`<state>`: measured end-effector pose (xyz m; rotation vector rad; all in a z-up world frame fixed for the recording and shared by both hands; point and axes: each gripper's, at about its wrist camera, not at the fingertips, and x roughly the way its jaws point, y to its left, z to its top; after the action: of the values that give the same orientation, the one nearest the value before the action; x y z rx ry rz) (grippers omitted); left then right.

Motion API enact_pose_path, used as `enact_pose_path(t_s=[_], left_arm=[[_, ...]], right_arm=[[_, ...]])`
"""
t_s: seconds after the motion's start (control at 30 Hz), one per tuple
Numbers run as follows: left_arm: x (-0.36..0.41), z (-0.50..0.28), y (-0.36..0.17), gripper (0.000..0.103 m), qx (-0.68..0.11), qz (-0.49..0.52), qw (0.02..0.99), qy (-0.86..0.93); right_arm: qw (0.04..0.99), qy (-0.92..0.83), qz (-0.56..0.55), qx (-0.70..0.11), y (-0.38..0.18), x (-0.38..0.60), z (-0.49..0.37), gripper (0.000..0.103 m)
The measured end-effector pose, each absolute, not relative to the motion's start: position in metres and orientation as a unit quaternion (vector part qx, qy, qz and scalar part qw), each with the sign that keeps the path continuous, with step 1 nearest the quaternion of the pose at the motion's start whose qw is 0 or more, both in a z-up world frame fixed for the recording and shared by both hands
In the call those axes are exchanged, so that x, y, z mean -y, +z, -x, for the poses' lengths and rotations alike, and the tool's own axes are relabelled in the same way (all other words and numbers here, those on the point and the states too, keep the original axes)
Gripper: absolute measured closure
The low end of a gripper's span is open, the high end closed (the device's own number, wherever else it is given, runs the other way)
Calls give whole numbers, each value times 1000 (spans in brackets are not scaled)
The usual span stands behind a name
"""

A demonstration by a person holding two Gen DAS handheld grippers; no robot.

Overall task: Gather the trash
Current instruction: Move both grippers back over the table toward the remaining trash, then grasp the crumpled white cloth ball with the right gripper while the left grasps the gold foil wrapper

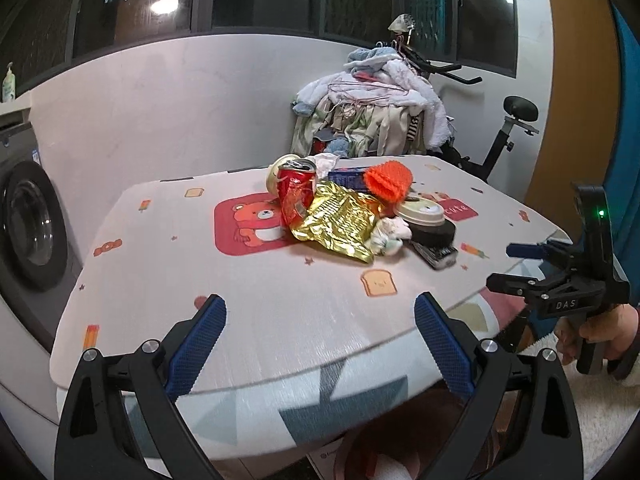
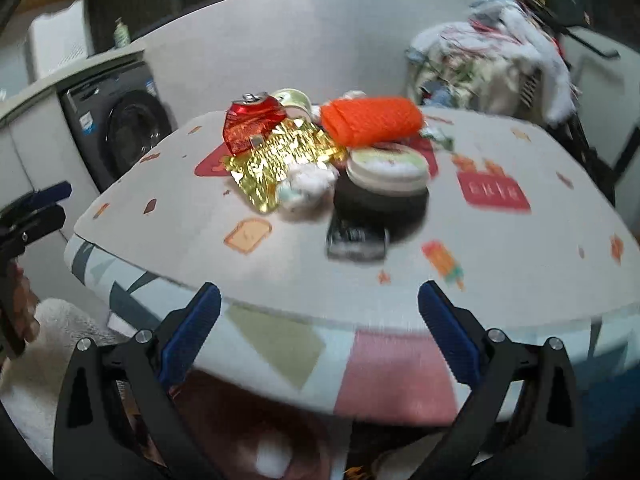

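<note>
A heap of trash lies mid-table: a crushed red can (image 1: 296, 194) (image 2: 252, 124), a gold foil wrapper (image 1: 340, 220) (image 2: 276, 164), an orange mesh sleeve (image 1: 388, 180) (image 2: 372, 120), a crumpled white tissue (image 1: 390, 236) (image 2: 308, 186), a lidded dark cup on its side (image 1: 426, 220) (image 2: 384, 184) and a small dark packet (image 1: 436, 254) (image 2: 356, 240). My left gripper (image 1: 320, 340) is open over the table's near edge, short of the heap. My right gripper (image 2: 320, 332) is open and empty at the table's front edge; in the left wrist view it appears again (image 1: 532, 264) at the right.
The table (image 1: 160, 280) carries a patterned cloth. A pink bin (image 2: 280, 432) with something white inside sits below the table's front edge. A washing machine (image 1: 28, 224) stands left. A clothes pile (image 1: 372, 112) and exercise bike (image 1: 512, 120) stand behind the table.
</note>
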<state>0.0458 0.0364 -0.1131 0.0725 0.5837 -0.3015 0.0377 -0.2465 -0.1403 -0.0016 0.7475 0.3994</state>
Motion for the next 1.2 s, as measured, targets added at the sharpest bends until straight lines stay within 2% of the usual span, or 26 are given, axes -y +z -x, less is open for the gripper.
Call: enact_pose_path(t_s=[0.03, 0.27, 0.57, 0.77, 0.8, 0.87, 1.17, 1.2], left_arm=[[-37, -51, -113, 10, -290, -37, 945, -144], [-46, -72, -117, 10, -298, -21, 946, -126], [-65, -92, -131, 11, -316, 17, 941, -117], [-71, -102, -139, 21, -326, 18, 937, -120], [-70, -104, -139, 23, -327, 19, 937, -122], [-69, -105, -139, 24, -328, 20, 936, -125], [-63, -140, -153, 29, -375, 89, 908, -162], [-62, -146, -155, 32, -381, 101, 903, -168]], right_arm=[[910, 200, 7, -363, -138, 244, -44, 6], [889, 252, 10, -382, -133, 207, -105, 33], [869, 209, -64, -445, -157, 178, -161, 35], [871, 158, -94, -455, -163, 178, -182, 34], [872, 151, -93, -456, -164, 177, -184, 35], [874, 142, -87, -457, -166, 177, -187, 56], [896, 184, -59, -399, -139, 185, -150, 57], [899, 186, -56, -392, -136, 188, -145, 57]])
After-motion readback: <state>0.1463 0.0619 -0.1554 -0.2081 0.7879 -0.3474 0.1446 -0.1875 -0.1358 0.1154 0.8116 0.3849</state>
